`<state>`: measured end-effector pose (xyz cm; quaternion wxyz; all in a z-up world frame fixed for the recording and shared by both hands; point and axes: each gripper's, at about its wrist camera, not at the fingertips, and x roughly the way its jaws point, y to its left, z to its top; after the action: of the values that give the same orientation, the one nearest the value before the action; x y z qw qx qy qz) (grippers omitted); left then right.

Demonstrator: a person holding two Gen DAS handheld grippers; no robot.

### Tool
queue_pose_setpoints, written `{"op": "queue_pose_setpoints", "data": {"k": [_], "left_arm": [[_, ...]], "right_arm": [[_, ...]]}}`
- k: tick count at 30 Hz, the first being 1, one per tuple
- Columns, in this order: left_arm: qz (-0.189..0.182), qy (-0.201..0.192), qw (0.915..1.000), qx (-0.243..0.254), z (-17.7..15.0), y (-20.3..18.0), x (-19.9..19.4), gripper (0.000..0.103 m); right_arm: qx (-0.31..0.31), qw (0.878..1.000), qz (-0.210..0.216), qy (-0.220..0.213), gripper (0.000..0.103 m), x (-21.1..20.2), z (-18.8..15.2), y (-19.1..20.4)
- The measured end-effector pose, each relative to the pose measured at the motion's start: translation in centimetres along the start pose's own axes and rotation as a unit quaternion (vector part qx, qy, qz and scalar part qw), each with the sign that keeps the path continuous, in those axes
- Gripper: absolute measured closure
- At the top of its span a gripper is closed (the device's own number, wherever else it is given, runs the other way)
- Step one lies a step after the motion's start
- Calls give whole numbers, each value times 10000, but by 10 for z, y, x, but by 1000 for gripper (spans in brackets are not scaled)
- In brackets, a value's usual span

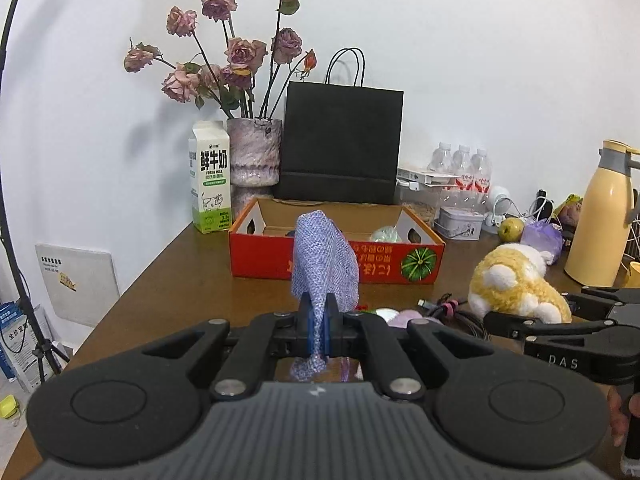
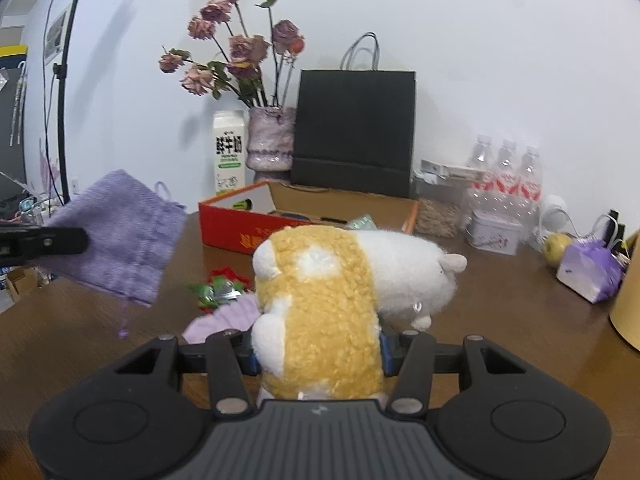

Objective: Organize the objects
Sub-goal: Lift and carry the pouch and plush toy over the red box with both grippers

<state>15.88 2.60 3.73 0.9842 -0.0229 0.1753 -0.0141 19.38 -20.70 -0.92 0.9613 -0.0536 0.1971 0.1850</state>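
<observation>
My left gripper [image 1: 319, 322] is shut on a purple woven drawstring pouch [image 1: 324, 264], which stands up between the pads in front of the red cardboard box [image 1: 280, 258]. The right wrist view shows the same pouch [image 2: 120, 236] hanging at the left, held above the table. My right gripper [image 2: 318, 354] is shut on a yellow and white plush toy [image 2: 320, 300], its body squeezed between the blue pads. That plush toy [image 1: 516, 280] and the right gripper's black frame [image 1: 560, 324] appear at the right of the left wrist view. The open box [image 2: 236, 232] holds several small items.
Behind the box stand a milk carton [image 1: 210, 178], a vase of dried roses [image 1: 254, 152] and a black paper bag [image 1: 340, 144]. Water bottles [image 2: 506, 184], a small tin [image 2: 494, 230], a green fruit [image 2: 556, 244] and a yellow flask [image 1: 600, 216] sit right. Red-green wrappers [image 2: 218, 288] lie on the table.
</observation>
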Motion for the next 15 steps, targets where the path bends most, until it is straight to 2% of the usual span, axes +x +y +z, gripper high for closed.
{"op": "queue_pose_setpoints", "data": {"k": [15], "left_arm": [[-117, -58, 9999, -79, 26, 4, 47, 98]], "right_arm": [[47, 9999, 136, -87, 54, 43, 33, 13]]}}
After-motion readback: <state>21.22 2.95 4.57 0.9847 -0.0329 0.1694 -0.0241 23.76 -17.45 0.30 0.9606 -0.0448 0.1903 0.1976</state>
